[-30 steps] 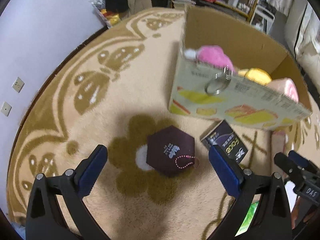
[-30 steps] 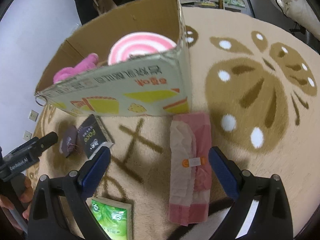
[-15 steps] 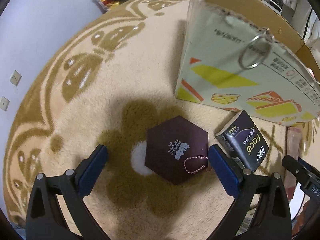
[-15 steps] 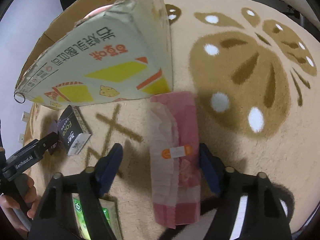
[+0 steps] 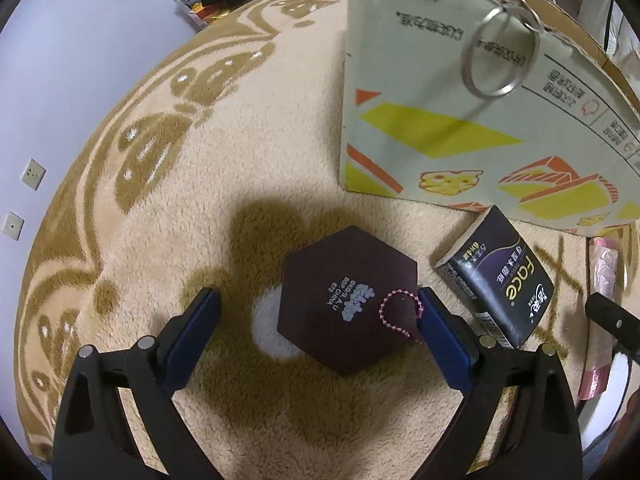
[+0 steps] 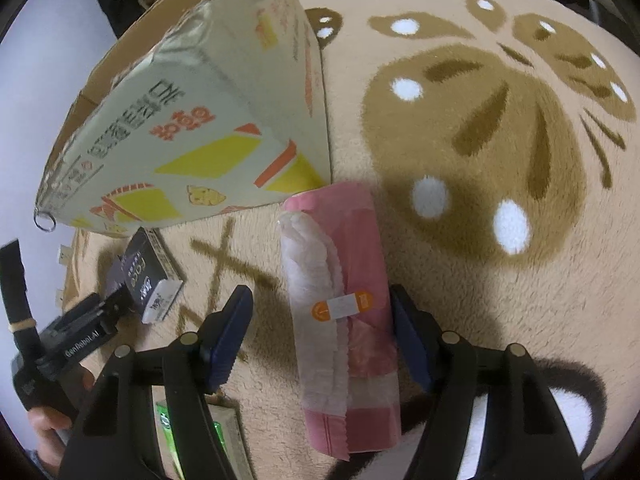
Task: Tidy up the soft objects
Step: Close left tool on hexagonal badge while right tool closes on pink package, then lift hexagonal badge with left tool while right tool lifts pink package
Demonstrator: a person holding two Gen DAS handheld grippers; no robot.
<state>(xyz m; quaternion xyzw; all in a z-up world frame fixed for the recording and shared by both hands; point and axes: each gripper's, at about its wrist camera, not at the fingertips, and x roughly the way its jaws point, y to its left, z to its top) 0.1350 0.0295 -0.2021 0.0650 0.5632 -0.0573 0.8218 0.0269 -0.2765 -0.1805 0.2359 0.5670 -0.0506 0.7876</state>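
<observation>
Right claw [image 6: 320, 328] closing astride the pink roll [image 6: 348, 320] on the carpet [image 6: 500, 280], right pad touching, left pad apart, left claw [image 5: 318, 320] wide open around a dark hexagonal pouch [image 5: 348, 300], seen only in its own view, cardboard box [image 6: 180, 132] just beyond both.

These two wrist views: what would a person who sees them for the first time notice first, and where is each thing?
In the right wrist view, a pink roll with an orange sticker lies on the carpet between the closing fingers of the right gripper, just below a printed cardboard box. In the left wrist view, a dark hexagonal box with a pink bead chain sits between the wide jaws of the left gripper, beside a dark tissue pack.
</observation>
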